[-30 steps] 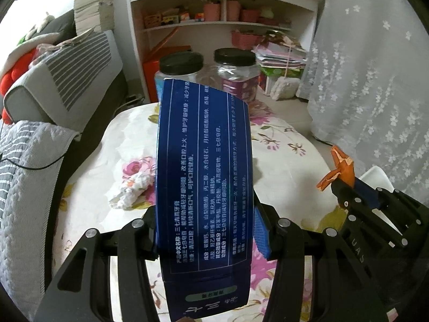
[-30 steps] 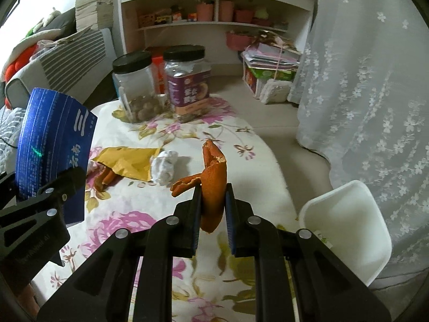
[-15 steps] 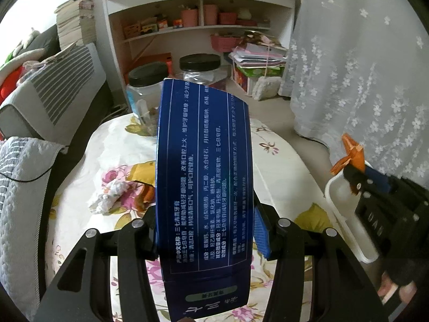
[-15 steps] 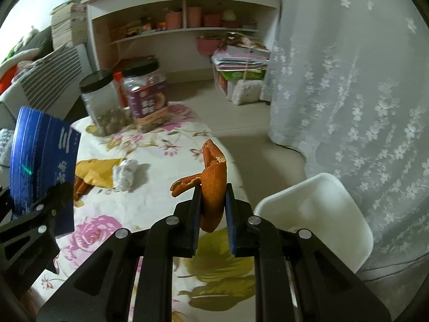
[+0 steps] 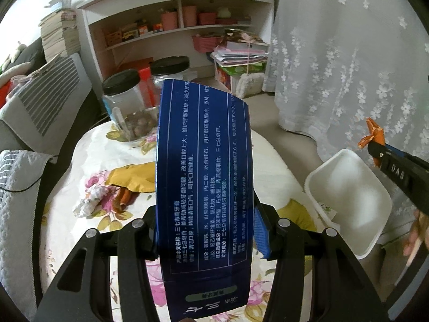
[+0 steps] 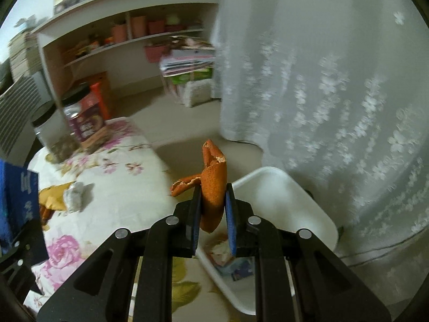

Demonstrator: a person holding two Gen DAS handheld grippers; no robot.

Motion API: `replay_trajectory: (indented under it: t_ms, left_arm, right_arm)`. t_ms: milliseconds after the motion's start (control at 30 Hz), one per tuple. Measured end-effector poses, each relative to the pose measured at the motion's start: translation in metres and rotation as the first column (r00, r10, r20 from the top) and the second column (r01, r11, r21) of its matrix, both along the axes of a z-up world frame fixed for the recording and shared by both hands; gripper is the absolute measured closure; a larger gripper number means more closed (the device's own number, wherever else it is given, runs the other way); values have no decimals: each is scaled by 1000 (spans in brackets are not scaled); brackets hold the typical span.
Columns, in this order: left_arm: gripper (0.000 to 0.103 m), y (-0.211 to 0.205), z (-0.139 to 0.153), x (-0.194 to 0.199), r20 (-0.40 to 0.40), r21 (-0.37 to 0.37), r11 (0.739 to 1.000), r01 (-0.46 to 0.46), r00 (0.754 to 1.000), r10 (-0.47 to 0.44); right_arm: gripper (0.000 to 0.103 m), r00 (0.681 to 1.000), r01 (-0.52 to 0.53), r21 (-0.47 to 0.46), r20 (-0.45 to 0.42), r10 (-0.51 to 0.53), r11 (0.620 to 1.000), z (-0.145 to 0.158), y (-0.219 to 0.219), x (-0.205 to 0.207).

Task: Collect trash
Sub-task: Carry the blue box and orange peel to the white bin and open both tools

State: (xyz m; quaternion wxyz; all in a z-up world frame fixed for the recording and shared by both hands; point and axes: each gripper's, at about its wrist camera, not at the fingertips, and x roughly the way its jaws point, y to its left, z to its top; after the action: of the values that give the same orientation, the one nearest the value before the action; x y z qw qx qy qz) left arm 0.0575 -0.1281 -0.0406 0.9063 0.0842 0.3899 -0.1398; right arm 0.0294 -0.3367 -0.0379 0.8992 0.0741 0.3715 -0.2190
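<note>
A: Where do we stand with the trash?

B: We have two pieces in hand. Our left gripper (image 5: 205,237) has its fingers clamped on the sides of the tall dark-blue cardboard toothpaste box (image 5: 203,177), which stands upright between them and rises well past the tips. Our right gripper (image 6: 213,220) has its fingers drawn narrow on the curled orange fruit peel (image 6: 211,185), which sticks up and forward from between the pads.

A: And the bin?

B: The white rectangular plastic bin (image 6: 281,187) sits just ahead of and below the right fingers, beside the bench edge. From the left wrist view the same bin (image 5: 346,193) lies off to the right of the left fingers. We can see a few scraps already lying in its bottom, so some collecting looks done.

A: What is left on the bench?

B: On the round bench with the floral cloth (image 5: 270,166), ahead and to the left of the left fingers, we see a crumpled white tissue wad (image 5: 89,201), a flat yellow paper wrapper (image 5: 134,177) and more orange peel (image 5: 123,201) just beside it. The two black-lidded clear jars (image 5: 126,99) further ahead look like keepers, not trash.

A: So we judge it?

B: Partway. The peel looks about ready to drop; the box follows, then at least three pieces remain.
</note>
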Motion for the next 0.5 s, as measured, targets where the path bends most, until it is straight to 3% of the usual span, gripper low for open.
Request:
replay_trajectory:
  t_ms: [100,167,233,500]
  left_arm:
    - [52,-13,-3,-4,-3,6,1000,20,1000,-20]
    - [52,-21,-5,-6,-10,8,999,36,999,-35]
    - [52,-33,-7,-9,-17,6,998,55,998,-55]
    - [52,-88,-15,-21,-46,-25,989,149,988,-150]
  right_arm:
    - [85,999,41,12,-11,-41,999,-1,-17,-7]
    - [76,998,69,14,-10,-69,998,0,-27,-13]
    - [59,996,95,14,3,-95,995,3,-38,-22]
    - [35,977,200,17,76,-201,980,20,-74,-55]
